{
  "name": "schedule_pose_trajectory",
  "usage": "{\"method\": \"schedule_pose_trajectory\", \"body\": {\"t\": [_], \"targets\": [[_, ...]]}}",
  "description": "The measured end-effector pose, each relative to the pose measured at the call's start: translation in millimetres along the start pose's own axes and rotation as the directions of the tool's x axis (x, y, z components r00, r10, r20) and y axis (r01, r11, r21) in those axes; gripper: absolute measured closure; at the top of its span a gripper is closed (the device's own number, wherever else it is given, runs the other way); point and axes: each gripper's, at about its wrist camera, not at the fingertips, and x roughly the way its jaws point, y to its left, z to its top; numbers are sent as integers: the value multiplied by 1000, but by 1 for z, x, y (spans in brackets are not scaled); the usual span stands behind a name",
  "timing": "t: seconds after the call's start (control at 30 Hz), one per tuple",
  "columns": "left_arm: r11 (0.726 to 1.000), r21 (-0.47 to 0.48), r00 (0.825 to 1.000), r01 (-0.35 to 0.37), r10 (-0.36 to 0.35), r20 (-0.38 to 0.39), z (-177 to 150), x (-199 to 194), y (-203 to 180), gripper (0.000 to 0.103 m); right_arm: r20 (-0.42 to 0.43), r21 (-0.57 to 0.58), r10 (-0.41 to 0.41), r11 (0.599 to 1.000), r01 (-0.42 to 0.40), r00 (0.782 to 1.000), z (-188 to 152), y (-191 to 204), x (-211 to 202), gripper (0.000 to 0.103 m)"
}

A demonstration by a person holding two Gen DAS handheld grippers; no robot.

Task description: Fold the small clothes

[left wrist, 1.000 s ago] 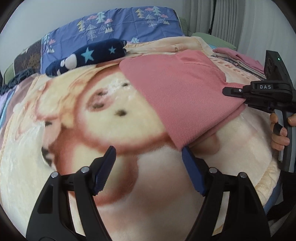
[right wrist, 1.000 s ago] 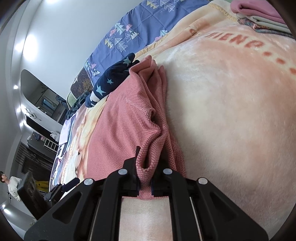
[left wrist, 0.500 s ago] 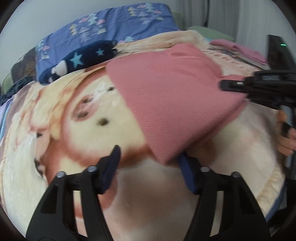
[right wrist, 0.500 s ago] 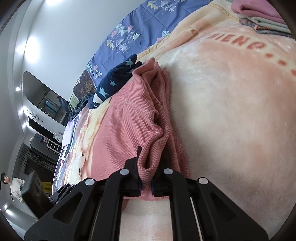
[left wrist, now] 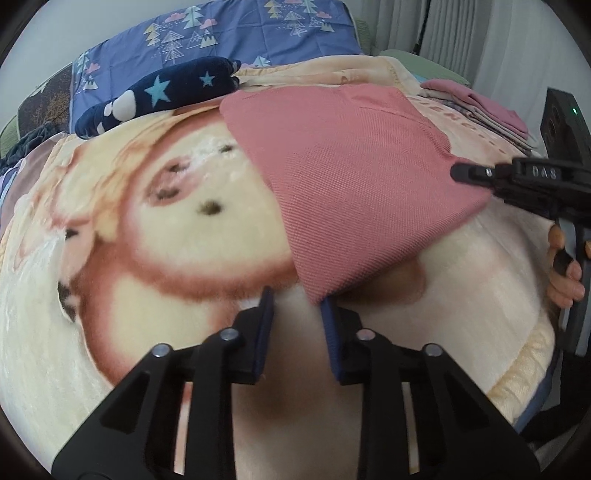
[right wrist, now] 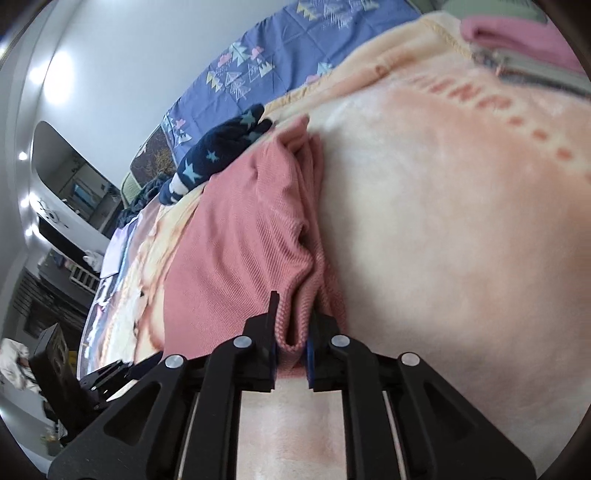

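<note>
A pink knit garment (left wrist: 354, 177) lies on a plush cream blanket (left wrist: 155, 229) with a bear print. My left gripper (left wrist: 297, 301) is at the garment's near corner, its jaws narrowed but still apart, the corner tip just at the right pad. My right gripper (right wrist: 291, 328) is shut on a folded hem of the pink garment (right wrist: 240, 236) and holds that edge slightly lifted. The right gripper also shows in the left wrist view (left wrist: 480, 173), pinching the garment's right corner.
A navy star-print garment (left wrist: 162, 92) lies at the blanket's far side, before a blue tree-print quilt (left wrist: 229, 33). A stack of folded clothes (left wrist: 480, 103) sits at the far right. The blanket's edge (left wrist: 524, 373) runs close on the right.
My left gripper moved up to the garment's near corner and its jaws narrowed a lot. The right gripper kept its hold and shifted slightly.
</note>
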Motion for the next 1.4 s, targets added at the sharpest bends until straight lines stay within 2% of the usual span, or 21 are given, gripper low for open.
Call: {"method": "schedule_pose_trajectory", "body": {"t": [0.07, 0.13, 0.23, 0.3, 0.37, 0.4, 0.43, 0.57, 0.67, 0.7, 0.77, 0.87, 0.9, 0.93, 0.97, 1.0, 1.03, 1.13, 1.23, 1.33, 1.4], "targets": [[999, -6, 999, 48, -48, -13, -1, -9, 0, 99, 33, -16, -8, 1000, 8, 999, 5, 5, -8, 91], [995, -2, 995, 97, -97, 15, 3, -25, -1, 99, 64, -58, 4, 998, 0, 998, 8, 14, -15, 90], [992, 12, 987, 127, -128, 95, 18, -46, -2, 99, 94, -146, 45, 989, -31, 995, 11, 33, -14, 90], [991, 3, 984, 135, -134, 121, 30, -41, -2, 99, 65, -171, 10, 985, 2, 998, 9, 37, 0, 90], [993, -2, 989, 119, -118, 89, 34, -18, -3, 97, -7, -165, -152, 975, 149, 988, 3, 27, 28, 92], [996, -5, 996, 86, -86, 32, 33, 6, -3, 96, -26, -157, -182, 972, 176, 983, 0, 20, 36, 98], [997, -13, 997, 71, -72, -26, 28, 28, -1, 95, -33, -131, -159, 979, 153, 987, -3, 13, 38, 100], [994, -27, 994, 107, -107, -13, 28, 28, 3, 95, -31, -159, -147, 977, 140, 989, 5, 16, 27, 100], [996, -11, 996, 91, -91, -18, 33, 23, -1, 95, -6, -176, -111, 978, 108, 994, 20, 27, 19, 98], [995, -6, 995, 98, -98, -4, 38, 19, -4, 94, 22, -196, -106, 975, 108, 994, 28, 33, 16, 98], [992, 9, 992, 124, -124, 29, 43, 16, -10, 75, 54, -242, -107, 963, 117, 993, 42, 49, 17, 97], [992, 64, 994, 109, -110, 22, 46, 24, -23, 67, 22, -313, -52, 948, 56, 998, 67, 61, 43, 96], [993, 81, 996, 87, -89, 16, 44, 30, -27, 67, -2, -325, -93, 942, 88, 996, 73, 56, 60, 94], [993, 93, 997, 73, -75, 16, 41, 34, -29, 67, -6, -336, -193, 924, 180, 981, 76, 46, 80, 93], [993, 101, 997, 67, -70, 26, 39, 37, -30, 66, -1, -339, -261, 908, 245, 965, 76, 37, 93, 88], [992, 105, 997, 67, -71, 38, 36, 36, -31, 66, -1, -319, -277, 911, 262, 961, 74, 26, 103, 77], [993, 103, 997, 66, -70, 38, 36, 36, -30, 66, 5, -276, -249, 931, 240, 969, 72, 15, 103, 64], [993, 89, 996, 83, -86, 31, 39, 35, -26, 66, 2, -229, -190, 955, 186, 982, 80, 11, 87, 65], [992, 89, 995, 89, -92, 25, 51, 25, -24, 67, 74, -257, -212, 940, 224, 974, 90, 20, 66, 66], [992, 106, 991, 73, -84, 107, 68, 8, -20, 67, 81, -276, -142, 948, 159, 987, 112, 29, 60, 70], [996, 81, 990, 30, -41, 136, 88, 11, -11, 67, 86, -294, -142, 942, 162, 986, 125, 33, 64, 71]]}}
